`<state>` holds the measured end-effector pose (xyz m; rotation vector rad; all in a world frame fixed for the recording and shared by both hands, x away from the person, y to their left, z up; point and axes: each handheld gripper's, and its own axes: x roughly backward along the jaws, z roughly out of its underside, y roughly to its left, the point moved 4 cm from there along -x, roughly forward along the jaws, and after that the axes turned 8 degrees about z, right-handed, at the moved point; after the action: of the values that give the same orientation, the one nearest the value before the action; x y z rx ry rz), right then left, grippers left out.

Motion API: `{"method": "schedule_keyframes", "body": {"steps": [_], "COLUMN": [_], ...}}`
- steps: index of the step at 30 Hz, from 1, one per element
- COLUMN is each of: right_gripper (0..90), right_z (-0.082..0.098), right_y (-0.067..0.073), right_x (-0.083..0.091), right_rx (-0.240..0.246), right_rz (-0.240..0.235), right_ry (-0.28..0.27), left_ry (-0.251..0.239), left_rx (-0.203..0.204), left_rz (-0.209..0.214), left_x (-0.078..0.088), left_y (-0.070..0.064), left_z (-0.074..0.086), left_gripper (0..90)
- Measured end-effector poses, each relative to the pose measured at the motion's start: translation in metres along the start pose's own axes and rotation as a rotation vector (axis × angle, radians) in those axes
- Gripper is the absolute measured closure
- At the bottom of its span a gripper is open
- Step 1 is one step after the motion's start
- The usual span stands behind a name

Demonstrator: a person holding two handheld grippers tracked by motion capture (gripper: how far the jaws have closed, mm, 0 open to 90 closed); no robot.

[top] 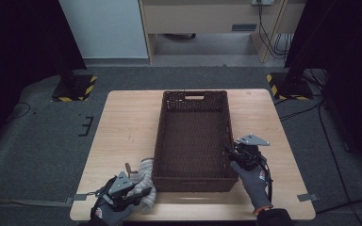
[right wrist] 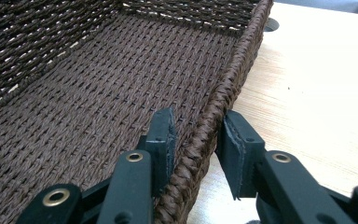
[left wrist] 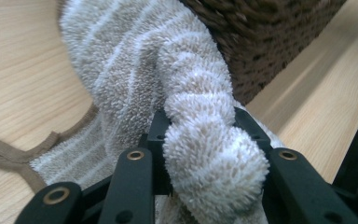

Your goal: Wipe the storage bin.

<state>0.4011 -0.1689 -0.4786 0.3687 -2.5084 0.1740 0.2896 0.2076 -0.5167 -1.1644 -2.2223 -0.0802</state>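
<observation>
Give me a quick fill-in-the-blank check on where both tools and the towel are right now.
1. The left tool is shut on a bunched fold of the ____.
2. The right tool straddles the rim of the woven ____, one jaw inside and one outside.
3. The towel lies on the table, beside the basket's near ____ corner in the high view.
4. The inside of the basket is ____.

Missing words: towel; basket; left; empty

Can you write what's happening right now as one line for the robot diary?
left gripper: shut on towel beside basket | right gripper: jaws straddle basket rim, a gap at one pad | basket: nothing inside
</observation>
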Motion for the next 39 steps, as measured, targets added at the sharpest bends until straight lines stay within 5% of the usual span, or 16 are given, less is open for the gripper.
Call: {"method": "schedule_keyframes", "body": {"steps": [6, 11, 15, 20, 24, 33, 39], "right_gripper": [63.5, 58.2, 55.0, 53.7, 53.4, 52.5, 52.0], "right_z": [0.0, 0.001, 0.001, 0.001, 0.002, 0.001, 0.001], "right_y": [-0.001, -0.003, -0.003, -0.004, -0.004, -0.004, -0.005], "right_x": [0.0, -0.001, -0.001, -0.001, -0.001, -0.001, 0.0], "right_rx": [-0.01, -0.008, -0.004, 0.0, -0.001, 0.006, 0.007], "right_rz": [-0.006, -0.013, -0.005, -0.007, -0.013, -0.015, -0.027], "right_ry": [0.002, 0.0, 0.0, -0.004, -0.004, -0.003, -0.003], "left_ry": [-0.134, -0.169, -0.17, -0.162, -0.105, -0.007, -0.028], "left_rx": [0.035, 0.058, 0.1, 0.166, 0.165, 0.14, 0.153], "left_rz": [-0.076, -0.187, -0.285, -0.354, -0.425, -0.419, -0.391], "left_x": [0.03, 0.043, 0.048, 0.044, 0.036, 0.021, 0.018], "left_y": [0.018, 0.049, 0.075, 0.104, 0.12, 0.134, 0.133], "left_z": [-0.023, -0.038, -0.045, -0.046, -0.034, -0.014, -0.014], "left_gripper": [64.1, 64.0, 63.9, 63.9, 63.8, 61.2, 54.2]}}
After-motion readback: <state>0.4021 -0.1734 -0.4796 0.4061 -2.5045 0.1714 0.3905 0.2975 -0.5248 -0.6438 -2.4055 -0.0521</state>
